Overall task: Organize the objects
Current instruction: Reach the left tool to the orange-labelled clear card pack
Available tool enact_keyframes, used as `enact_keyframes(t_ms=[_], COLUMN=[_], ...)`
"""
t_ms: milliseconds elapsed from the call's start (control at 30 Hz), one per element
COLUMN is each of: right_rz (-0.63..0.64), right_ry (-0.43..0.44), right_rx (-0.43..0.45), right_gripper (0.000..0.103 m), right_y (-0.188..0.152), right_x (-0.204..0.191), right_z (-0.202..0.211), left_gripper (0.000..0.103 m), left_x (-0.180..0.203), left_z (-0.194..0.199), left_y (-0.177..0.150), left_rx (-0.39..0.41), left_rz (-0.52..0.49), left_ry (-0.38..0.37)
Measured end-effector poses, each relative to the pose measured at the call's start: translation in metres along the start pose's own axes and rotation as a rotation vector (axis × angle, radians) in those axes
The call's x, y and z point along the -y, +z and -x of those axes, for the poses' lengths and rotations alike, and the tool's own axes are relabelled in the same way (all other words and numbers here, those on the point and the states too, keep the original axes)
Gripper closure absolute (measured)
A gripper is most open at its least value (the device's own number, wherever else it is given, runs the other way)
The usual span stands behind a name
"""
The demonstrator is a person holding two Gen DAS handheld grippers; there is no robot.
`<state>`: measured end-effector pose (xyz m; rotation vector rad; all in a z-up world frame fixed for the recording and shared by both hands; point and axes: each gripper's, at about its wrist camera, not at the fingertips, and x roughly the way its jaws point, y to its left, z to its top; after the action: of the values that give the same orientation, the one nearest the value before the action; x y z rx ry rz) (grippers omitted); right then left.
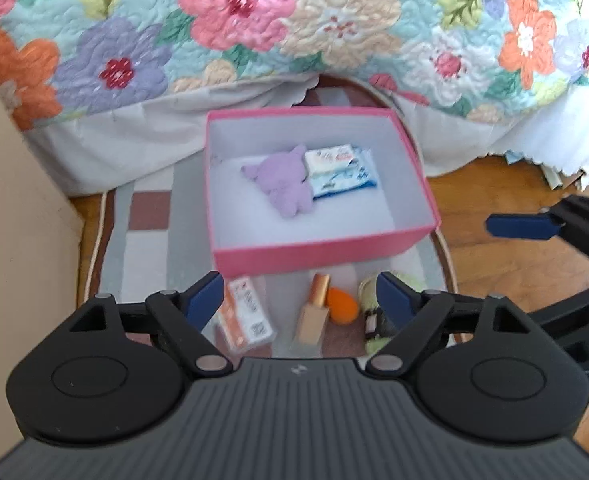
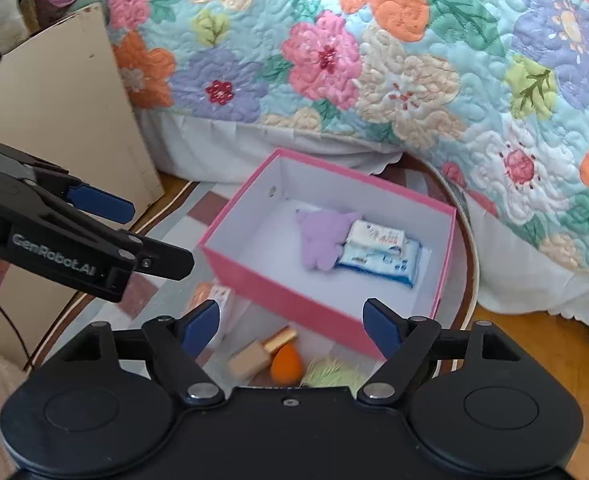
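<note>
A pink box (image 1: 318,258) (image 2: 294,304) stands open on a rug. Inside lie a purple plush toy (image 1: 282,182) (image 2: 322,240) and tissue packs (image 1: 340,170) (image 2: 378,252). In front of the box lie an orange-white carton (image 1: 246,316) (image 2: 218,300), a beige bottle with a gold cap (image 1: 314,312) (image 2: 260,354), an orange sponge (image 1: 342,306) (image 2: 287,365) and a green fuzzy item (image 1: 374,300) (image 2: 334,374). My left gripper (image 1: 300,300) is open and empty above these items. My right gripper (image 2: 292,328) is open and empty too.
A floral quilt (image 1: 294,20) (image 2: 414,60) hangs over the bed behind the box. A cream cabinet (image 1: 10,200) (image 2: 66,100) stands at the left. Wooden floor (image 1: 506,240) lies right of the patterned rug (image 1: 146,248).
</note>
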<state>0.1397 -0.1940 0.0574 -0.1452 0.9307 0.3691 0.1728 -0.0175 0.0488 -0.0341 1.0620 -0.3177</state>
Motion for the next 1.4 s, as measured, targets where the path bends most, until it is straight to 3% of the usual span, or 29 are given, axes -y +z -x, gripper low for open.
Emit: enact_keyframes(t_ms=[200,333,533,767,967,1133,1267,1400], right_rz=[0.023,0.118,0.135,0.143,0.245,0.330,0.394,0.352], right_ry=[0.083,0.189,0.300,0.341,0.309,0.213,0.168,0.129], right_rx=[-0.027,-0.018,0.006,0.104,0.135,0.172,0.195,0.160], right_gripper=[0.017,0.013,0.012,0.013,0.013,0.013,0.013,0.013], right_y=[-0.015,-0.027,-0.039,-0.049,-0.054,-0.063,-0.075,-0.080], right_x=[-0.020,-0.039,-0.051,-0.058,-0.072,-0.086,-0.100,-0.104], right_z=[0.013,0.013,-0.012,-0.050,-0.077,-0.105,-0.124,-0.147], left_gripper=[0.020,0.020,0.020,0.020,0.022,0.023,0.025,0.030], left_x=[-0.016,-0.028,-0.042,-0.054,-0.073,-0.084,-0.088,-0.098], left_z=[0.008,0.010,-0.004,-0.041,-0.074,-0.095,-0.105,-0.112], left_y=[-0.032,-0.050,-0.064,-0.073,-0.078,-0.089,-0.097,-0.100], left_rx=[-0.018,0.010,0.041,0.002,-0.022,-0.070,-0.032,-0.019], left_rz=[0.030,0.054,0.082,0.122,0.203,0.247,0.256,0.317], left_ry=[0.011,0.009,-0.008,-0.014,-0.019,-0.058,-0.032,-0.086])
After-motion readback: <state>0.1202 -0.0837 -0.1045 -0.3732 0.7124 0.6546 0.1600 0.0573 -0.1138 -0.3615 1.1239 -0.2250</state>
